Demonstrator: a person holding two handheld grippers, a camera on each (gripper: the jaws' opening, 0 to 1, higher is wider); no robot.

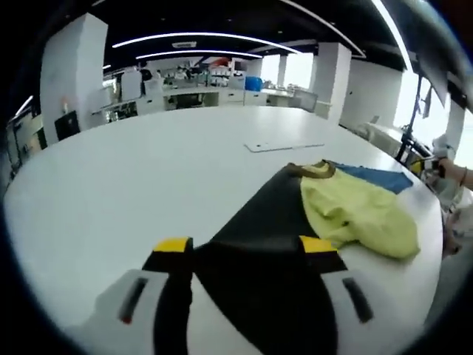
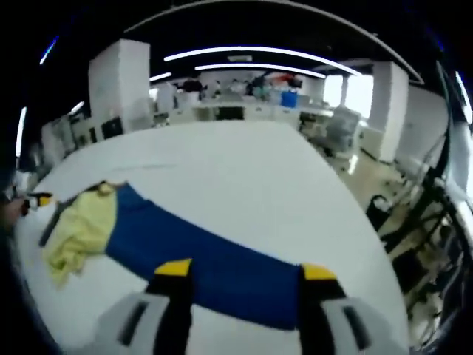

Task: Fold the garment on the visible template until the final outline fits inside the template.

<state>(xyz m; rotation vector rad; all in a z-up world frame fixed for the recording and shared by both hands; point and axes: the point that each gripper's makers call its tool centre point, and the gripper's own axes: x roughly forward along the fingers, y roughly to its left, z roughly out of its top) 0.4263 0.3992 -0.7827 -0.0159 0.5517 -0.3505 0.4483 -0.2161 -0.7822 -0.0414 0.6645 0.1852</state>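
wide white table, yellow garment crumpled near its edge.

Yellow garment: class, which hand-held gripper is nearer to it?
Left. The yellow garment lies just beyond the left hand-held gripper; from the right hand-held gripper it lies far off.

I looked across a broad white desk into an open-plan room. Long curved light strips ran over a dark ceiling. A thick white pillar stood at the left and another at the right, beside bright windows. Workbenches crowded with equipment lined the far end. In the right gripper view, pale floor lay beyond the desk's edge.
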